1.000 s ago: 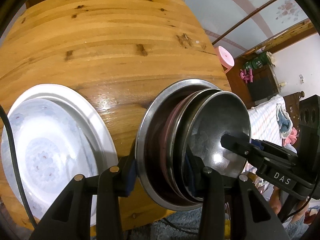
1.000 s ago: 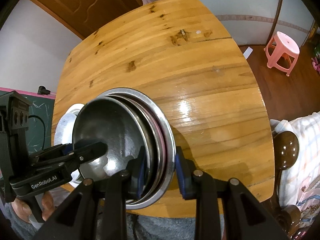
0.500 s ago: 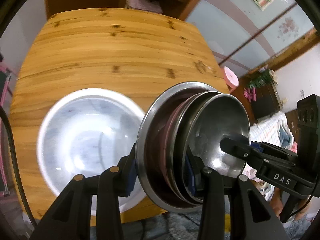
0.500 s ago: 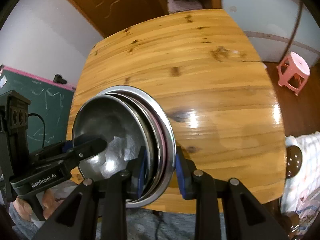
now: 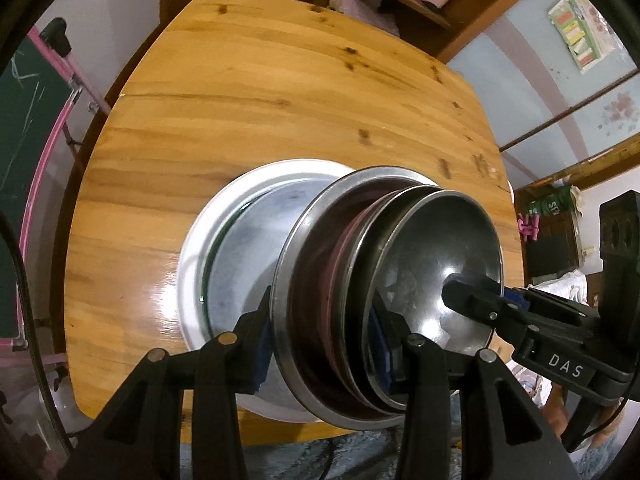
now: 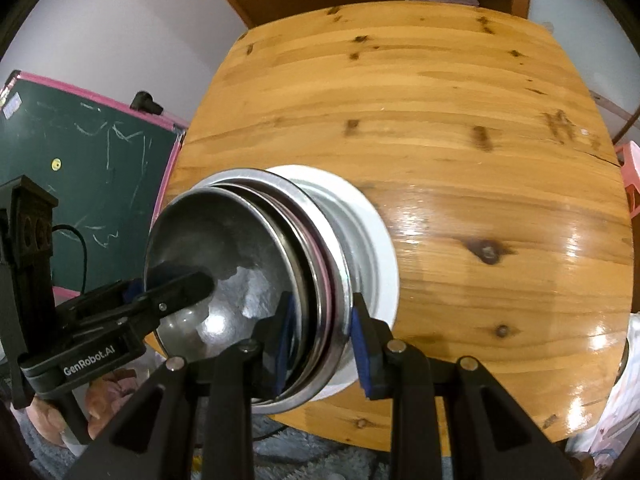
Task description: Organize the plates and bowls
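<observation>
A nested stack of steel bowls and plates is held up between both grippers. My left gripper is shut on its near rim. My right gripper is shut on the opposite rim of the same stack; it also shows in the left wrist view. The stack hangs just over a white plate on the wooden table. The white plate shows past the stack in the right wrist view. I cannot tell whether stack and plate touch.
The round table fills both views, its near edge just below the stack. A green chalkboard with a pink frame stands to the left. A pink stool and shelves are beyond the table.
Both grippers have carried the steel stack leftward and higher, from beside the white plate to over it. Both cameras now see more of the table's far side.
</observation>
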Demonstrator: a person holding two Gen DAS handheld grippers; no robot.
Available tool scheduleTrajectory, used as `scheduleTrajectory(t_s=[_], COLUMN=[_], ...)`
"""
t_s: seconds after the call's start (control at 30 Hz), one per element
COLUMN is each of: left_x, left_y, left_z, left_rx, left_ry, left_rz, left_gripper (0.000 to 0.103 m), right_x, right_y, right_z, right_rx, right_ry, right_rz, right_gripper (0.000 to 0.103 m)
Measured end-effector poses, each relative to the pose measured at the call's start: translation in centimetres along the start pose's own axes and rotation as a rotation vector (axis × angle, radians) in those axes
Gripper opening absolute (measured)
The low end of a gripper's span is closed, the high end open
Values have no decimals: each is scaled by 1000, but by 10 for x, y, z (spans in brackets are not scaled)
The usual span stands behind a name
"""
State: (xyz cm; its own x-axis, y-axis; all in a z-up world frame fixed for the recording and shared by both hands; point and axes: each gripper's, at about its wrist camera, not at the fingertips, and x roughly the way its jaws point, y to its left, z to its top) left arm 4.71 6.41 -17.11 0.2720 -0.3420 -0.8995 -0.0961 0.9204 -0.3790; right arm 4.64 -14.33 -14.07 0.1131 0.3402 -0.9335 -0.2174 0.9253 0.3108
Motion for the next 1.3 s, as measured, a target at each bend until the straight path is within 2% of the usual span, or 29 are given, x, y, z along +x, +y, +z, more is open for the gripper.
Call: scheduleTrajectory(t_s=[0.47, 0.93, 1.3], left_x=[10, 29, 30], left_y=[17, 19, 27], left_z=[3, 9, 8], left_rx=[-1, 3, -9], left_ry=[24, 65, 68], left_rz=[18, -13, -17], left_gripper=[41, 41, 42], right_x=[24, 31, 38], right_y=[9, 6, 8], right_z=[5, 4, 10], right_rx=[6, 29, 13], right_ry=[47, 56, 64], right_rz=[0, -39, -51], right_gripper=[27, 27, 28])
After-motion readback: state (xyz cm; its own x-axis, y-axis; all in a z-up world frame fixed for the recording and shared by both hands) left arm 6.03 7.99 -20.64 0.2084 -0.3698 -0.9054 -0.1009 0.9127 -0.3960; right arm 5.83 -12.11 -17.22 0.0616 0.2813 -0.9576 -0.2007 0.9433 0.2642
